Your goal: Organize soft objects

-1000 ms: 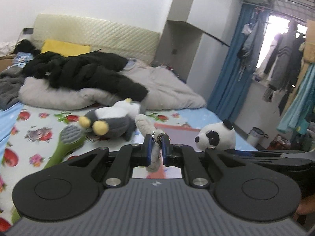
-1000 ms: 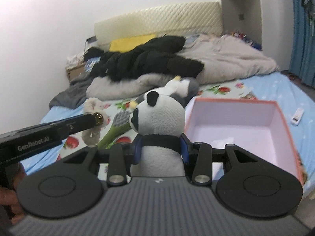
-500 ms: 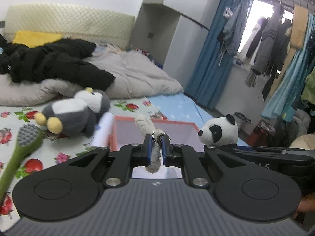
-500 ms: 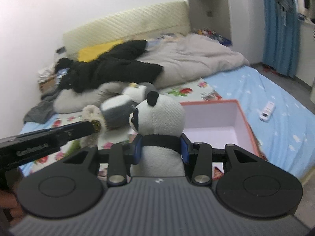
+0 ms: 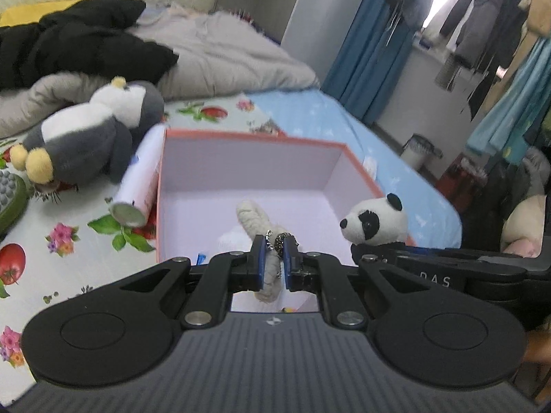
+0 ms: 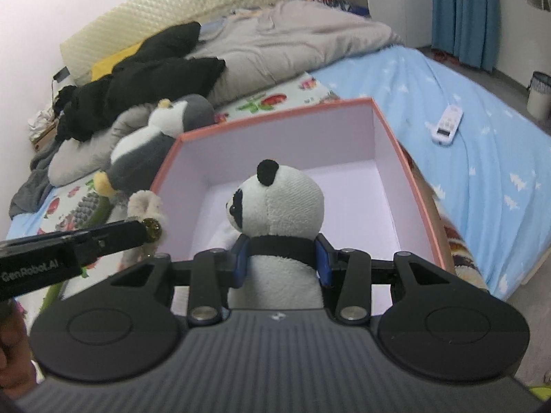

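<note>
My left gripper is shut on a small cream plush keychain toy with a metal chain, held over the near edge of the open pink box. My right gripper is shut on a panda plush, held upright over the box's near side. The panda also shows at the right in the left wrist view. The cream toy shows at the left in the right wrist view. A grey and white penguin plush lies on the bed left of the box.
A white spray can lies against the box's left wall. A green brush lies at the far left. Black clothes and a grey quilt lie behind. A white remote lies on the blue sheet. White items lie inside the box.
Both grippers have moved forward and lower over the pink box, which now fills the middle of both views. Each keeps hold of its toy.
</note>
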A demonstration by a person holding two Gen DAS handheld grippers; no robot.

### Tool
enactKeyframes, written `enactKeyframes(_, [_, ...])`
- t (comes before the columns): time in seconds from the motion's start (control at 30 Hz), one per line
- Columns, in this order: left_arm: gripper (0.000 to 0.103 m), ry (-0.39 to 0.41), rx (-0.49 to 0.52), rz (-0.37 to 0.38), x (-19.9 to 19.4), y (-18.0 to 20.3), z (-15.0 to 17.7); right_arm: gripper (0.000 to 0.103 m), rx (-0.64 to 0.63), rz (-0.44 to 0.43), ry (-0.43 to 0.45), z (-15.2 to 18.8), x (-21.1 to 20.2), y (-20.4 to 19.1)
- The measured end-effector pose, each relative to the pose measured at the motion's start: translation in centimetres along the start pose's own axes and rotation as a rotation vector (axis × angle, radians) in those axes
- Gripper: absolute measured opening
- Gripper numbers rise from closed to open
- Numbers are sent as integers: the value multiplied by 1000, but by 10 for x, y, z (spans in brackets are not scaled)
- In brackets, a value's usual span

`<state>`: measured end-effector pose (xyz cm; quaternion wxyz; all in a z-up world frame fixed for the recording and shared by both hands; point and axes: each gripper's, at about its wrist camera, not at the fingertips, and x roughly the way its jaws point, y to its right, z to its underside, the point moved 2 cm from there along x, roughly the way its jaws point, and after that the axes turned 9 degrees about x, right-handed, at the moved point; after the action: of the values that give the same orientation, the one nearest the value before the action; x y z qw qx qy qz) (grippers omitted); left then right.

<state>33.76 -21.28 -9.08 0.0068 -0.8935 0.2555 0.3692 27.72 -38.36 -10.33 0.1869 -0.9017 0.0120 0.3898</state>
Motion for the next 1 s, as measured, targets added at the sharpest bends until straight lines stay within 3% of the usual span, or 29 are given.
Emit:
enactKeyframes(0.2, [17,-62,-13,-57,21,-1,7,46,2,10,-44,6,17,9])
enactKeyframes(0.27, [42,-75,-8,-77,21,-3,7,49,8,-5,-50,6,16,11])
enactKeyframes(0.33, [49,-61,-17,-74,15,-4,5,59,14,-5,-45,4,12,11])
enactKeyframes(0.57, [51,12,13,-59,-36,8,-10,59,9,-34,38,-6,-28,-1])
enactKeyframes(1.0, [56,189,48,-39,-175,26,-21,59,-33,-107,255,-13,-153,-49])
